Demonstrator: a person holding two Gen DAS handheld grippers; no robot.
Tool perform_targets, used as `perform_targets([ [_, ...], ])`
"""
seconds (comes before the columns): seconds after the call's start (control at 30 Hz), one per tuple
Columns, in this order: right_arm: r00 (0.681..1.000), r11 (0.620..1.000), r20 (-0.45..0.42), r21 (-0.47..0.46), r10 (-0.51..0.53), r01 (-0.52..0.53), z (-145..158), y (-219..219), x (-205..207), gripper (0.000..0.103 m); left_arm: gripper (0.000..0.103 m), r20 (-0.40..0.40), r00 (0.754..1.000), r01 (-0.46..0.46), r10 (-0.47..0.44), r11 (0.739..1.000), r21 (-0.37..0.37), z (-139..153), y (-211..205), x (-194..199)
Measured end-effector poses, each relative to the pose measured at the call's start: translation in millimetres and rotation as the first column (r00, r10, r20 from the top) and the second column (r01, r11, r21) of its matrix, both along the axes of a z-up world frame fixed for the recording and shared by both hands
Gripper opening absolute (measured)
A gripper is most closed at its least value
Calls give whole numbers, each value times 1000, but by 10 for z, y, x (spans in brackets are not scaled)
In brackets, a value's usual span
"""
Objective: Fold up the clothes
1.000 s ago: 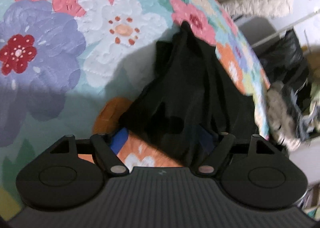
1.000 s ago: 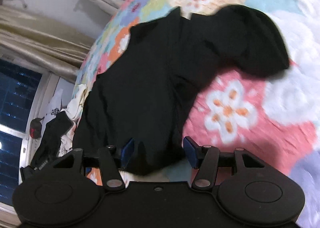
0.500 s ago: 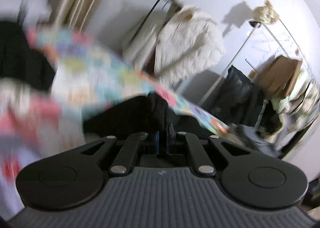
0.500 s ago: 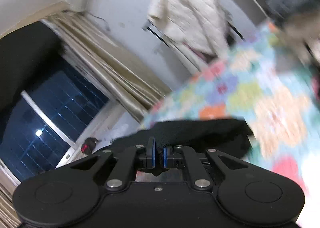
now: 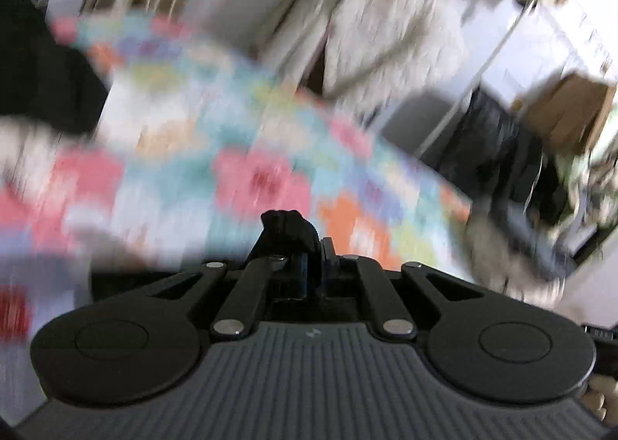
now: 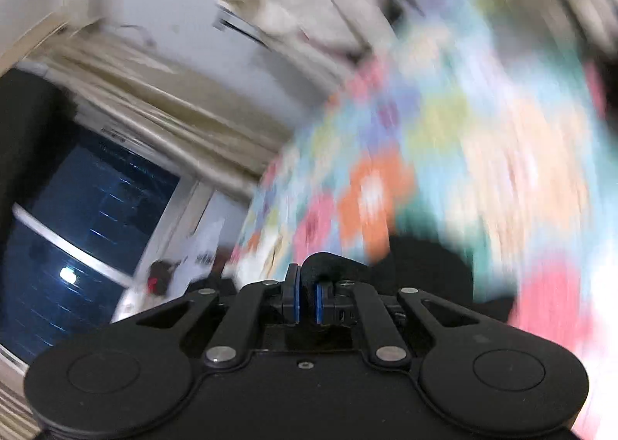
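Since a second ago, floral bedspread [image 5: 239, 154] farther below, blurred; window [image 6: 89, 208] beyond.

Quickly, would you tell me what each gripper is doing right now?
Left gripper: shut on the black garment.
Right gripper: shut on the black garment.

Both wrist cameras looked forward along their fingers, close above the floral bedspread [image 5: 239, 154], toward the far wall; both blurred views shared the bedspread and hanging cream coat [image 6: 309, 4].
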State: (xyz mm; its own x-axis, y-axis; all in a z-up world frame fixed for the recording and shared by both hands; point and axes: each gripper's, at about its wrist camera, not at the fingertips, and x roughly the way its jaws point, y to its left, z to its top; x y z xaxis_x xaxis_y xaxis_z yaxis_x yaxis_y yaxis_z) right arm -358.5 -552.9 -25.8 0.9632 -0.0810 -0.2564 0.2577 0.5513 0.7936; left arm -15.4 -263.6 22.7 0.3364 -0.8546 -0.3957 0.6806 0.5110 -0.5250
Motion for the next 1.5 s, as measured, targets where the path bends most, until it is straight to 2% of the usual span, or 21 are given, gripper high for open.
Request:
perform_targets([
  [0.1,996,973,82,-231,38,-18,634,80,36,10,5,101,995,14,7,978,-209,501,138,-46],
  [0.13,995,951,84,-308,52,-24,817,174,-1,10,5,113,994,29,-3,972,-233,627,211,-90],
  [0.2,1000,910,-5,-414,12,-13,1046,417,-72,10,5,118,992,62,-35,971,-233,806,368,-206],
  [0.3,993,920,-108,-381,49,-87,984,681,-203,10,5,156,987,57,-38,991,-120,712,577,-476],
  [0.37,978,938,-190,-317,80,-139,639,799,-270,10,5,173,984,27,-31,999,23,438,659,-631],
  [0.4,968,947,-232,-278,97,-161,432,843,-292,10,5,174,984,9,-32,992,127,208,655,-686],
  [0.47,928,967,-343,-148,145,-206,-194,883,-264,10,5,122,992,1,-41,949,315,-317,584,-688],
  [0.53,860,975,-469,11,200,-221,-824,887,-206,10,5,-15,1000,31,-28,872,488,-920,494,-606],
  [0.57,820,969,-525,47,230,-241,-999,911,-158,10,5,-98,995,67,-21,864,499,-1099,479,-548],
  [0.6,801,961,-549,18,240,-276,-1020,945,-122,10,5,-170,985,99,-18,871,481,-1227,477,-493],
  [0.63,788,954,-564,-4,246,-300,-1022,963,-98,10,5,-183,983,100,-11,870,483,-1264,464,-463],
  [0.67,797,956,-553,-3,243,-294,-969,933,-106,10,5,-159,987,85,-7,865,495,-1235,446,-453],
  [0.77,849,968,-484,-19,211,-251,-828,837,-194,15,5,-124,992,72,-15,881,469,-1141,434,-474],
  [0.83,865,976,-475,-46,164,-211,-784,796,-289,21,5,-118,993,65,-9,876,478,-1157,478,-489],
  [0.9,876,988,-472,-50,103,-144,-749,699,-371,32,6,-159,987,67,11,878,474,-1161,510,-473],
  [1.0,904,999,-427,-41,12,-32,-670,515,-588,43,7,-207,977,41,49,911,409,-991,696,-476],
  [1.07,912,999,-408,-33,-49,38,-664,388,-686,44,9,-187,979,-2,78,927,374,-895,777,-467],
  [1.17,897,988,-422,15,-132,152,-793,101,-763,44,10,-107,992,-25,62,948,317,-737,797,-503],
  [1.27,880,969,-433,52,-196,241,-945,-154,-768,44,13,-2,999,37,-38,950,309,-604,633,-675],
  [1.4,890,962,-417,106,-185,250,-1141,-152,-602,44,24,132,981,95,-139,950,298,-468,382,-981],
  [1.5,905,975,-397,87,-156,206,-1046,9,-510,44,33,176,964,146,-198,952,271,-387,228,-1125],
])
